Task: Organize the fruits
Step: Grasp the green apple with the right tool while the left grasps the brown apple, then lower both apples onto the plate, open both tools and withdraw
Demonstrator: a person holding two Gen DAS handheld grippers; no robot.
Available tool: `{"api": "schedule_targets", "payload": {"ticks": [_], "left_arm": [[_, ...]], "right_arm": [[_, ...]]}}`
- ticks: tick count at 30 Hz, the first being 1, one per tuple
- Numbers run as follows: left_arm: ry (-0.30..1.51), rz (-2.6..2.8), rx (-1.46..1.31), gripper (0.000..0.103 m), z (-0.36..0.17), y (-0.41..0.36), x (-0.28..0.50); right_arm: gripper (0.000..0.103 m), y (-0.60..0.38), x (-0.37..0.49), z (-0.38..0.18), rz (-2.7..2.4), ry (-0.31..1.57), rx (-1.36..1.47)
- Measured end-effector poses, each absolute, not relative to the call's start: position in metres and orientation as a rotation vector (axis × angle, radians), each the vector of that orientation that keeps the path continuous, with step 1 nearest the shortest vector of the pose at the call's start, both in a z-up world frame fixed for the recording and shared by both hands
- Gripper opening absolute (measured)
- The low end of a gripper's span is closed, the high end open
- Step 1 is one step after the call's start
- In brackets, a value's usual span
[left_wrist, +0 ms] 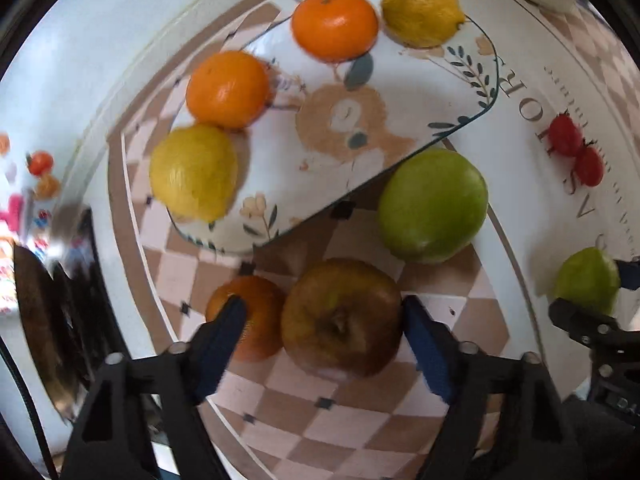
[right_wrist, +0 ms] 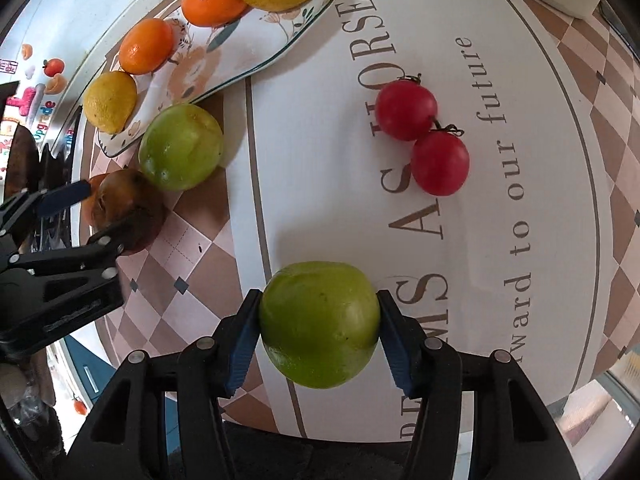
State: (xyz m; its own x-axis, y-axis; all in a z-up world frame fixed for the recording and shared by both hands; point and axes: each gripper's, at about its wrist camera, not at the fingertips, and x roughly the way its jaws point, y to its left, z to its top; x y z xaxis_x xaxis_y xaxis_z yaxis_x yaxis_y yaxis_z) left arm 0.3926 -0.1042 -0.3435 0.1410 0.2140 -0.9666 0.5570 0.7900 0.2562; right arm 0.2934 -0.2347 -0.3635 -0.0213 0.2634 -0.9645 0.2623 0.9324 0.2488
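- Fruits (right_wrist: 180, 146) lie spread over a round printed table mat (right_wrist: 320, 200) and a flowered plate (left_wrist: 400, 80).
- Largest are the green apples, two in all. One green apple (right_wrist: 320, 324) sits on the mat squarely between the jaws of the right gripper (right_wrist: 319, 300), both blue pads pressed against its sides. The second green apple (left_wrist: 434, 206) rests free, touching the plate's edge.
- One brown apple (left_wrist: 340, 318) stands on the checkered part of the mat, inside the left gripper (left_wrist: 323, 308). Its jaws stand half wide: one pad meets the apple's side, while the other shows a gap and is not gripping.
- Two lemons (left_wrist: 194, 172) (left_wrist: 420, 10) lie at either end of the plate.
- Three mandarins: two (left_wrist: 228, 88) (left_wrist: 334, 24) on the plate between the lemons, and a third mandarin (left_wrist: 260, 320) just beside the brown apple, partly hidden behind a left finger (left_wrist: 224, 332).
- Two small red fruits (right_wrist: 406, 110) (right_wrist: 440, 162) touch each other, out on the mat's lettering; I cannot tell their kind.
- The lettering is cut off at the mat's rim, and the room's far left is a blur.
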Motion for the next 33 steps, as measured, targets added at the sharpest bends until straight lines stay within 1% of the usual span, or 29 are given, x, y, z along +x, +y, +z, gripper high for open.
{"api": "schedule_targets", "payload": {"ticks": [1,4,7,11,13,18,20,27,30,33], "left_arm": [[1.448,-0.299,0.650,0.054,-0.343,-0.107,0.392],[1.458,-0.266,0.629,0.055,-0.342,-0.109,0.393],[1.497,-0.234,0.529,0.055,-0.339,-0.098,0.396],[1.597,-0.215,0.318,0.055,-0.337,-0.074,0.392],[1.623,-0.215,0.244,0.055,-0.337,-0.065,0.386],[1.620,-0.188,0.164,0.055,-0.336,-0.052,0.386],[1.621,-0.179,0.147,0.055,-0.335,-0.050,0.386],[1.609,-0.177,0.135,0.055,-0.327,-0.051,0.382],[1.592,-0.189,0.092,0.055,-0.310,-0.049,0.386],[1.543,-0.218,0.038,0.055,-0.278,-0.046,0.397]], "right_arm": [[0.059,-0.233,0.293,-0.363,0.003,1.610,0.408],[0.060,-0.236,0.295,-0.362,0.008,1.627,0.432],[0.068,-0.238,0.294,-0.363,0.023,1.636,0.470],[0.068,-0.245,0.290,-0.358,0.041,1.643,0.472],[0.068,-0.248,0.289,-0.357,0.044,1.638,0.465],[0.066,-0.247,0.287,-0.354,0.042,1.619,0.448],[0.059,-0.245,0.289,-0.354,0.047,1.614,0.422],[0.059,-0.238,0.294,-0.351,0.066,1.587,0.408],[0.059,-0.237,0.298,-0.342,0.082,1.562,0.437],[0.059,-0.237,0.310,-0.323,0.105,1.511,0.476]]}}
